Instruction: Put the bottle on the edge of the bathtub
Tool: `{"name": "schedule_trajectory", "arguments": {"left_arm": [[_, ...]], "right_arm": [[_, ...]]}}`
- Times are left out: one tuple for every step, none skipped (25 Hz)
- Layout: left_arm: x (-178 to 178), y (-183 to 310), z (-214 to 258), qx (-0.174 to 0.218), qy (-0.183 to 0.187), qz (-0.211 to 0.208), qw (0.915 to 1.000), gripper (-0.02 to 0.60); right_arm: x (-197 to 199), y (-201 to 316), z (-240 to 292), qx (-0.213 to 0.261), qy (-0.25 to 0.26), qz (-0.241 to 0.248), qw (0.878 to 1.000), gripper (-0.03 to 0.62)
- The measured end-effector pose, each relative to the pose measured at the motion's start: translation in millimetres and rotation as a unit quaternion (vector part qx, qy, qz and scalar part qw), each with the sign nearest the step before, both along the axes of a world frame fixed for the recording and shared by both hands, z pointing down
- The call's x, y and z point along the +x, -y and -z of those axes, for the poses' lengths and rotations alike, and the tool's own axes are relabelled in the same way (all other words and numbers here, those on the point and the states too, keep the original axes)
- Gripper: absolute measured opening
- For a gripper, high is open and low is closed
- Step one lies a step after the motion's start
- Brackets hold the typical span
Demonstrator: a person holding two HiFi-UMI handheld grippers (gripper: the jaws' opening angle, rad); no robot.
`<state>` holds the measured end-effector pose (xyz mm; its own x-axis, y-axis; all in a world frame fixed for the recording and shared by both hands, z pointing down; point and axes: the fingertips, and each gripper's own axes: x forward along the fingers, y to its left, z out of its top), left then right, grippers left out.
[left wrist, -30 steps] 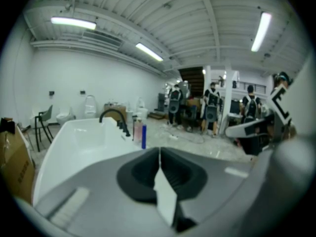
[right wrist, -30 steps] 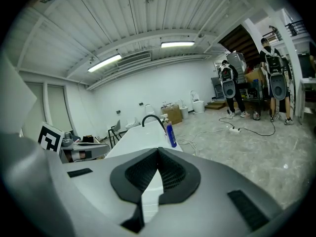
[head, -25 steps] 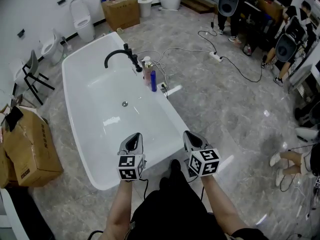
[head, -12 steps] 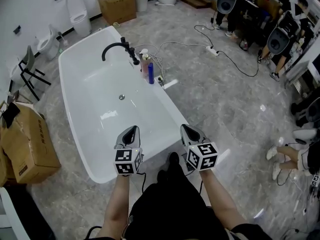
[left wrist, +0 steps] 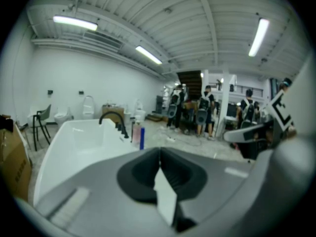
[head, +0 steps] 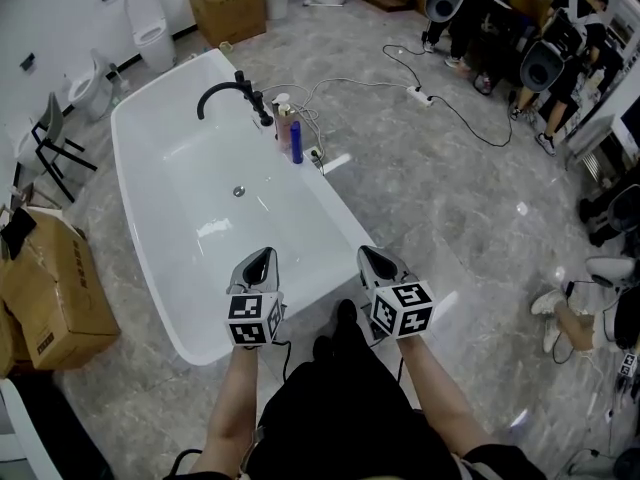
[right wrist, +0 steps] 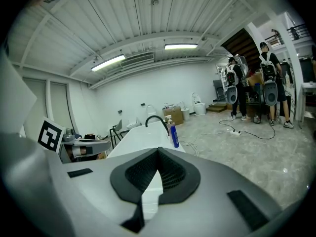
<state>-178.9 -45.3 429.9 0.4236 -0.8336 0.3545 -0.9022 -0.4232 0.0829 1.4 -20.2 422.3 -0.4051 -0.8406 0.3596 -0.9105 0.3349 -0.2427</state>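
Vertically, blue bottle [head: 296, 143] stands at bathtub [head: 170, 208] rim.

Grey marble floor [head: 450, 198] — toilets [head: 148, 36] and cardboard boxes [head: 228, 10] line white walls [head: 60, 8].

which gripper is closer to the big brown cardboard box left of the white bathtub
Left. The left gripper is over the bathtub near end, with the brown cardboard box to its left; the right gripper is further right, by the opposite rim.
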Motion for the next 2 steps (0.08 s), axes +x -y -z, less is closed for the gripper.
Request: {"name": "schedule_trajectory", "arguments": {"left_arm": [[0.9, 1.6, 1.0, 0.001, -0.001, 0.0, 1.0, 0.011], [1.8, 3.2, 1.9, 0.001, -0.002, 0.0, 1.0, 0.011]], "right_arm": [[0.4, 1.3, 0.9, 0.0, -0.001, 0.001, 1.0, 0.003], [0.8, 2.7, 1.7, 0.001, -0.001, 0.001, 1.0, 0.003]]}}
